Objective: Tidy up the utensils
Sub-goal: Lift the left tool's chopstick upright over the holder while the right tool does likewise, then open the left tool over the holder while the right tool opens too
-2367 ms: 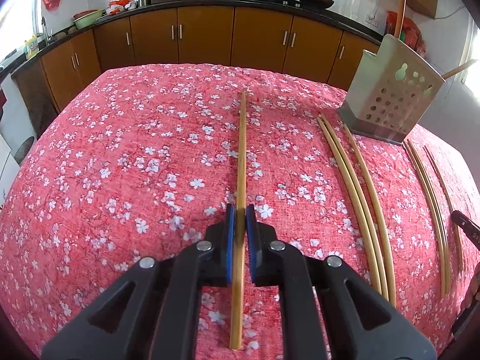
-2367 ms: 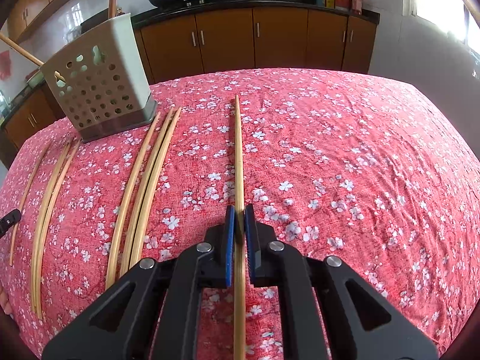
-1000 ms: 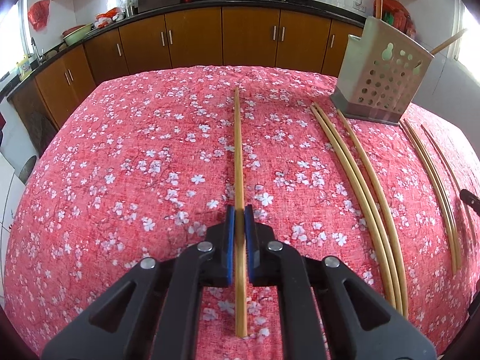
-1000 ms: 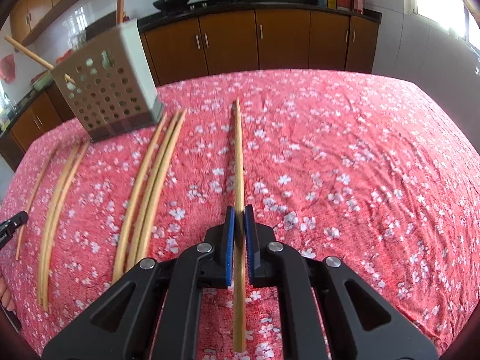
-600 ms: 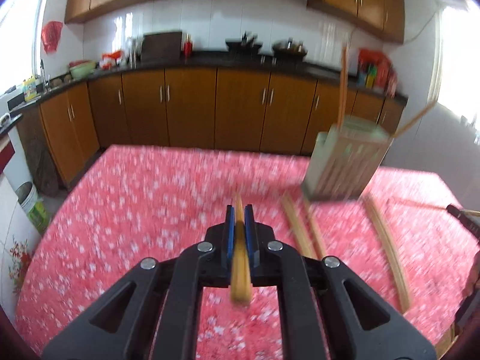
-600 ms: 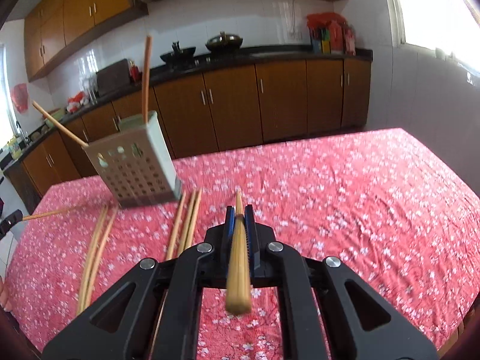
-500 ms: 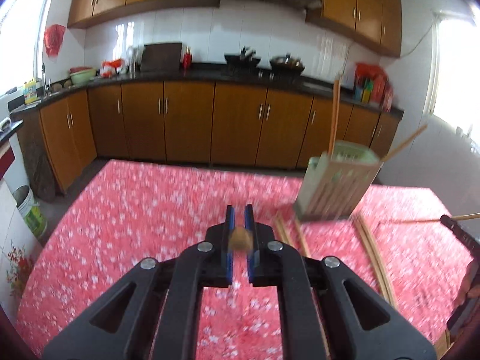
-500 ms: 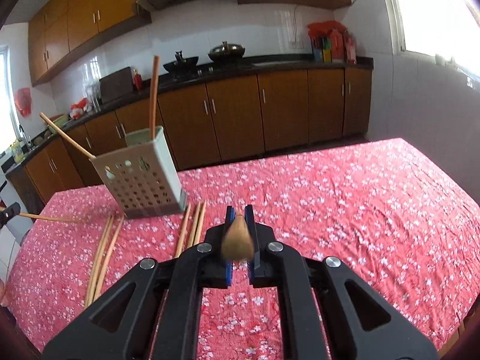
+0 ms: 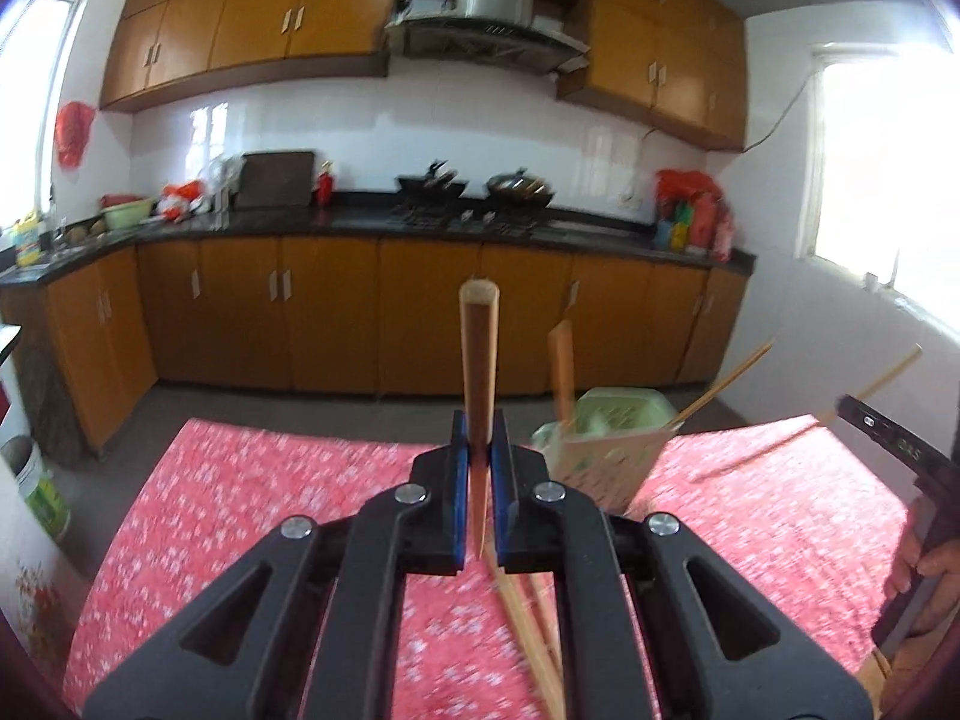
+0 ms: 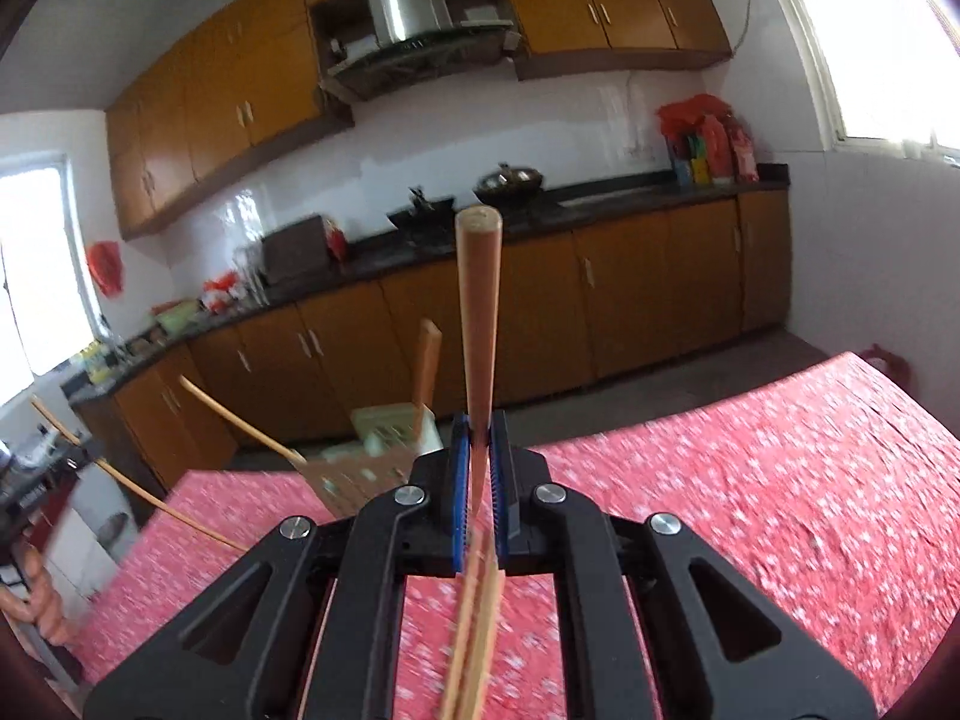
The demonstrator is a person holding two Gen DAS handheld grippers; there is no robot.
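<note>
Left wrist view. Left gripper point(image 9: 478, 450): jaws narrow, clamped on a bamboo chopstick point(image 9: 478, 360); stick raised nearly upright between the blue pads point(image 9: 458, 480), blunt end topmost, taper running down behind the jaws. Perforated utensil holder point(image 9: 603, 456): just right of and beyond the fingertips, tilted, pale green rim, two chopsticks already standing in it. Loose chopsticks point(image 9: 534, 636): flat on the red floral tablecloth point(image 9: 252, 510), below and right of the jaws. Far right edge: the other gripper's body, with a thin stick slanting up from it.

Right wrist view. Right gripper point(image 10: 480, 456): jaws narrow, gripping a second bamboo chopstick point(image 10: 478, 312), likewise near vertical, round butt uppermost. Utensil holder point(image 10: 372, 456): left of and beyond the fingertips, blurred, sticks leaning out of it. More loose chopsticks point(image 10: 474, 630): directly beneath the jaws on the cloth.

Step judged: carry phase, one stick per tool, lifted clear of the cloth. Next move calls for bringing each narrow tip over the holder's open top, lowering, then releasing. Sticks: slim, smooth, tan, tapered; likely to pivot in a narrow grip.
</note>
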